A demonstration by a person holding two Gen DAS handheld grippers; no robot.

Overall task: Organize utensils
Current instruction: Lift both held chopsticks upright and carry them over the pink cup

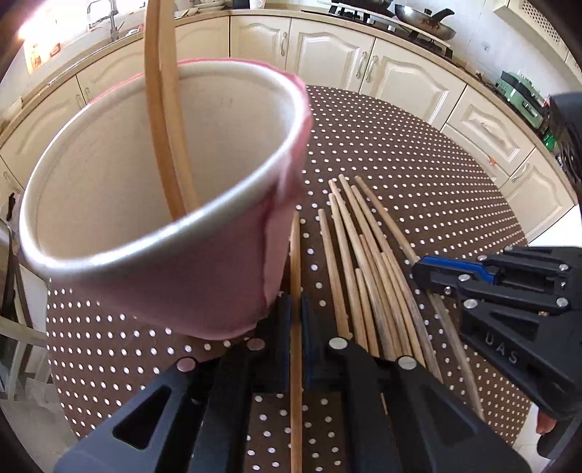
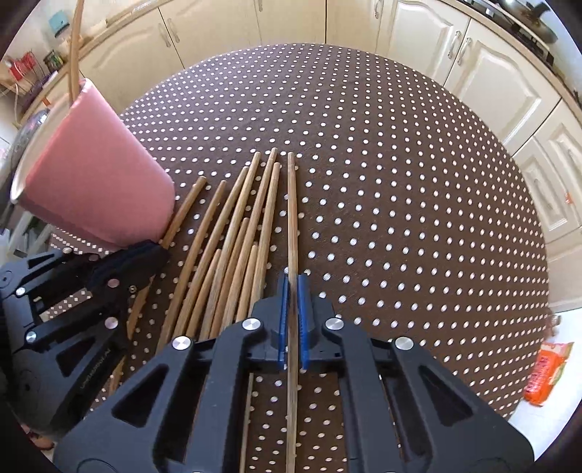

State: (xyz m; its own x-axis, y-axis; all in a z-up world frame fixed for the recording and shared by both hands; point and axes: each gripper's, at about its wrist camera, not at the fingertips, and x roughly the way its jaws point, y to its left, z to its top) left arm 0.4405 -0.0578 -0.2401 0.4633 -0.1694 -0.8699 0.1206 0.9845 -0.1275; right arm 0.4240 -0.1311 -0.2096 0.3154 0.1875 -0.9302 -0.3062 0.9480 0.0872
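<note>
Round table (image 2: pixel 400 152), brown cloth with white dots. Cream cabinets run behind it.

Left gripper (image 1: pixel 296 309): jaws drawn together on a single chopstick (image 1: pixel 295 254). The stick runs between the blue pads and on past the tips, ending just beside the pink cup (image 1: pixel 163 203). From the right wrist view this gripper (image 2: pixel 160 251) sits at the foot of the cup (image 2: pixel 94 174), its tip on the leftmost stick (image 2: pixel 185 211).

Right gripper (image 2: pixel 291 287): jaws clamped on one chopstick (image 2: pixel 291 203), the rightmost of the group. The stick passes straight between the blue pads (image 2: pixel 302 309) and extends ahead over the cloth. Whether it is lifted off the cloth or lying on it cannot be told. In the left wrist view the right gripper (image 1: pixel 418 267) enters from the right, its tip at the right edge of the pile.

Pile of chopsticks (image 2: pixel 236 233): about ten light wooden sticks lying on the cloth between the two grippers, roughly parallel, fanned slightly, some touching or overlapping. Same pile in the left wrist view (image 1: pixel 367 262).

Cup: pink outside, white inside, pale rim. Stands at the left of the pile, near the table edge; appears tilted in both views, which may be lens distortion. Two chopsticks (image 1: pixel 163 109) stand inside it, leaning on the wall and reaching well above the rim.

Orange packet (image 2: pixel 545 374) on the floor to the right of the table. Pan (image 1: pixel 425 22) on the stove in the background.
</note>
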